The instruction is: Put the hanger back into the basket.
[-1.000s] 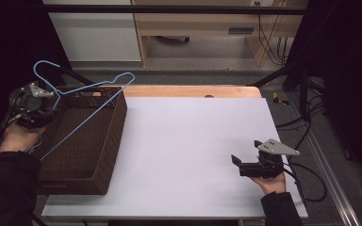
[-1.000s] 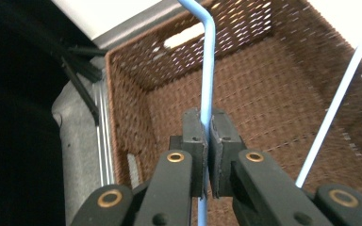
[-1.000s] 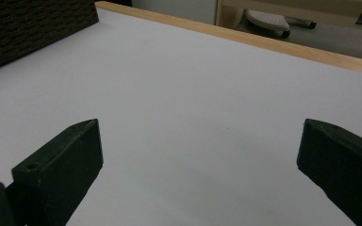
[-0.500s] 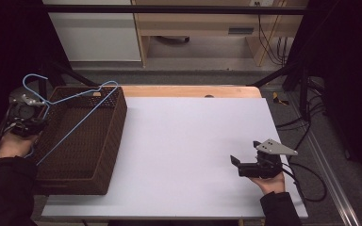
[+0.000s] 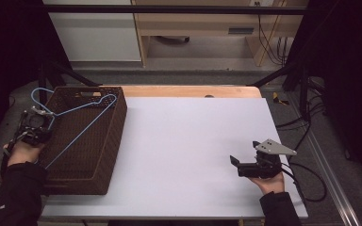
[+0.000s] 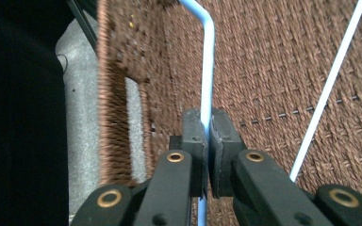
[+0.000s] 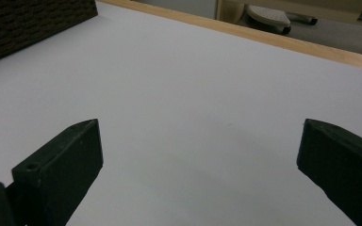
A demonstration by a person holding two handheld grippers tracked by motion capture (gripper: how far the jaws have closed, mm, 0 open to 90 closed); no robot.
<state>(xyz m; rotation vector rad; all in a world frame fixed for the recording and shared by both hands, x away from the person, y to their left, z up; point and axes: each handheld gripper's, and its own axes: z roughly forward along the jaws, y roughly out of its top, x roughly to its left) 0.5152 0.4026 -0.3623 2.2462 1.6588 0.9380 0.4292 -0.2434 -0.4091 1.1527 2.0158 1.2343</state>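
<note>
A light blue wire hanger (image 5: 78,120) lies slanted across the top of the brown woven basket (image 5: 101,155) at the table's left end. My left gripper (image 5: 40,123) is shut on the hanger's wire near its hook, just outside the basket's left wall. In the left gripper view the two pads pinch the blue hanger wire (image 6: 208,70) between them at my left gripper (image 6: 207,129), with the basket's weave (image 6: 273,84) behind. My right gripper (image 5: 234,161) rests low near the table's front right, held by a hand. Its jaws stand wide open over the bare white table (image 7: 184,108), my right gripper (image 7: 200,150) holding nothing.
The white table top (image 5: 188,146) stretches between the basket and the right hand, with a wooden strip (image 5: 188,91) along its far edge. A black cable (image 5: 306,179) trails off the right gripper. Dark frame legs and cabinets stand beyond the table.
My left gripper has come down with the hanger, and the hanger now lies lower and flatter over the basket. The right gripper has kept still.
</note>
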